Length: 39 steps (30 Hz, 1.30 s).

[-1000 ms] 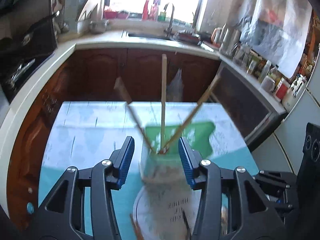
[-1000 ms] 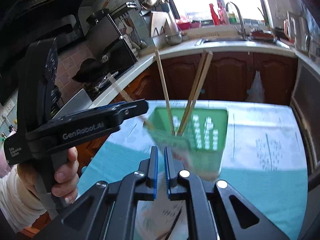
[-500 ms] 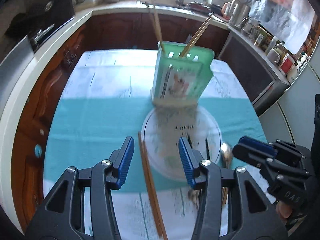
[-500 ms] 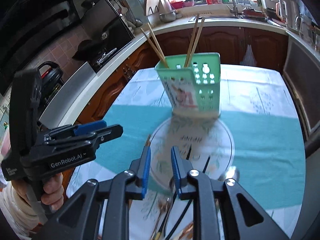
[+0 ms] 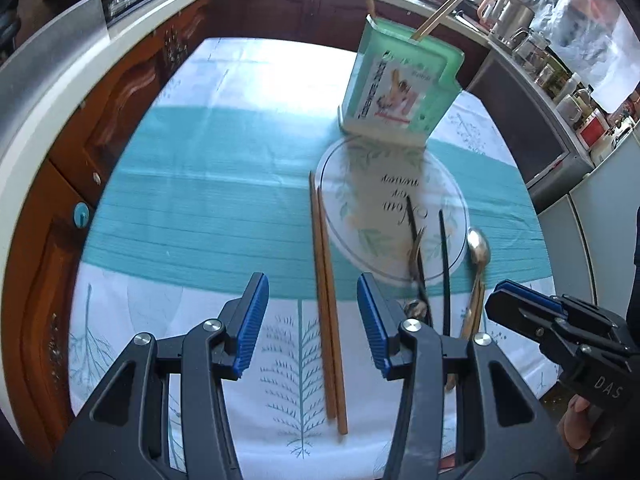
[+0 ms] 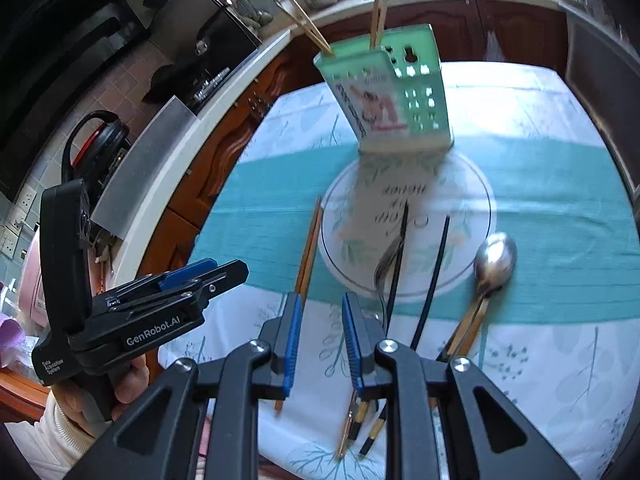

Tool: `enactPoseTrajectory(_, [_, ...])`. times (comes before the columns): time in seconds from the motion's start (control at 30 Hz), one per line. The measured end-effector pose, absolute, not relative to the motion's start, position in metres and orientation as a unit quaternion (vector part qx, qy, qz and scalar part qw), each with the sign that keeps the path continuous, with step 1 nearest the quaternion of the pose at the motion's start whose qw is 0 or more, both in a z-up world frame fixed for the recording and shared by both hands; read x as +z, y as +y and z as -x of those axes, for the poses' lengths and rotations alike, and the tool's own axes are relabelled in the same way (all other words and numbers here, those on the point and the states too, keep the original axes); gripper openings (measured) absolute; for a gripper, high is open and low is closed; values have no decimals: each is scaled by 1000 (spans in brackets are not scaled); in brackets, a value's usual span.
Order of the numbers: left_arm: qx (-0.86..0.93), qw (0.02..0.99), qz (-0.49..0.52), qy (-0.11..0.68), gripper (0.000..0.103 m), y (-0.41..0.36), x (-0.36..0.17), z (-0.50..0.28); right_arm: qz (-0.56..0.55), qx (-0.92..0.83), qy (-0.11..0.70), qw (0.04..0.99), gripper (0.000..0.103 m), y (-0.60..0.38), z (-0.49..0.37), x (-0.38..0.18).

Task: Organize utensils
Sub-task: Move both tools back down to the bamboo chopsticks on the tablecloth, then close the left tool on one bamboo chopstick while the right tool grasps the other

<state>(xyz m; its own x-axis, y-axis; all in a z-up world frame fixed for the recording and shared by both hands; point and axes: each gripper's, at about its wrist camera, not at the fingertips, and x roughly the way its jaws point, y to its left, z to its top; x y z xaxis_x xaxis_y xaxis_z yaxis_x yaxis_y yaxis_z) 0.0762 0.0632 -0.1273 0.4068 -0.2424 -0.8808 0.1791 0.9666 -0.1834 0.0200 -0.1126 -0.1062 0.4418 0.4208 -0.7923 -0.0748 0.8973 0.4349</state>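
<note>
Green plastic utensil holder [image 5: 400, 84] stands at the far edge of a round placemat [image 5: 392, 208] on the counter [image 5: 208, 184], wooden sticks rising from it. In the left wrist view the left claw [image 5: 312, 320] hangs released, jaws wide, over a pair of wooden chopsticks [image 5: 328, 312] lying beside the mat. In the right wrist view the right claw [image 6: 320, 338] is released with a narrower gap, empty; black chopsticks [image 6: 434, 272], a fork [image 6: 386, 268] and a spoon [image 6: 494, 260] lie ahead.
</note>
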Motion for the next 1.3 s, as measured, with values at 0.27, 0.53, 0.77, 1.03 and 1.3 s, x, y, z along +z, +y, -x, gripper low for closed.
enactPoseTrajectory(0.27, [-123,815,23,566,38,64,-160,-87,-155,123,526,827,21,-106,-13,-130])
enactPoseTrajectory(0.53, [-147,786,15,601,21,51,-190,-103,-143,129,545,816,21,-98,-14,-151])
enactPoseTrajectory(0.77, [-157,776,10,612,19,42,-201,-116,-134,132,540,820,21,-97,-18,-151])
enactPoseTrajectory(1.03, [-157,774,2,614,20,35,-208,-121,-140,137,541,818,21,-99,-22,-155])
enactPoseTrajectory(1.3, [-153,774,-26,614,20,25,-206,-124,-142,142,539,818,21,-102,-24,-157])
